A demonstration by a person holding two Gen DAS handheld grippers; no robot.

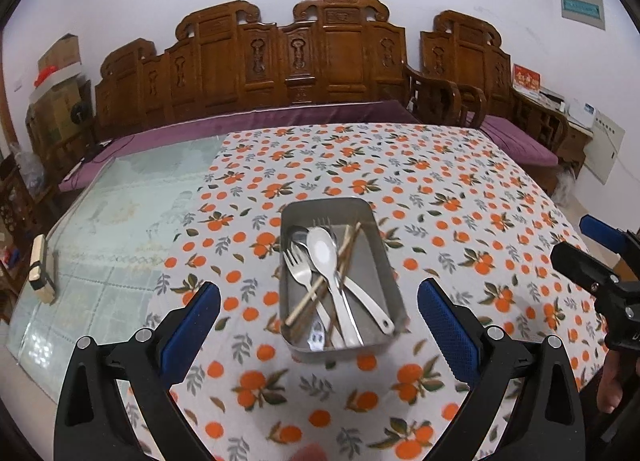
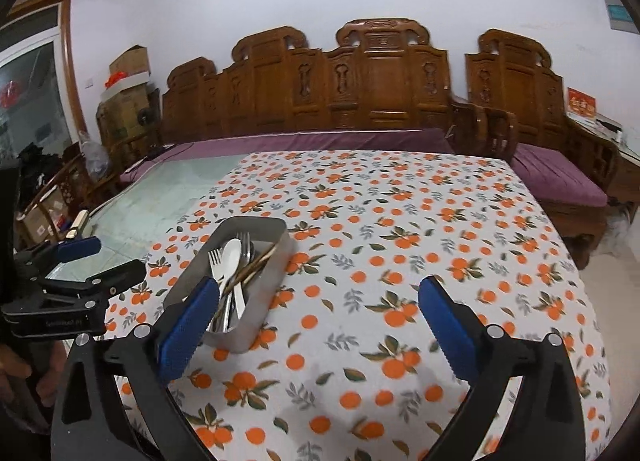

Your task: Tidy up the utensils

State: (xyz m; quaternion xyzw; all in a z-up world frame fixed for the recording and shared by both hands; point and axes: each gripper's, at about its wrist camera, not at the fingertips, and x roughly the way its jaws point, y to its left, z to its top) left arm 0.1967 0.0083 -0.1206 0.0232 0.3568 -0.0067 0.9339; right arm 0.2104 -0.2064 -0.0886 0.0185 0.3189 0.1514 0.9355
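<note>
Both tongs, left and right, gape wide and hold nothing. The utensils lie heaped in a tin on the worktop, just beyond the left tongs.

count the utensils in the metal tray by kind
forks: 2
spoons: 2
chopsticks: 2 clear, perhaps more hidden in the pile
total: at least 6, all lying in the metal tray
</note>
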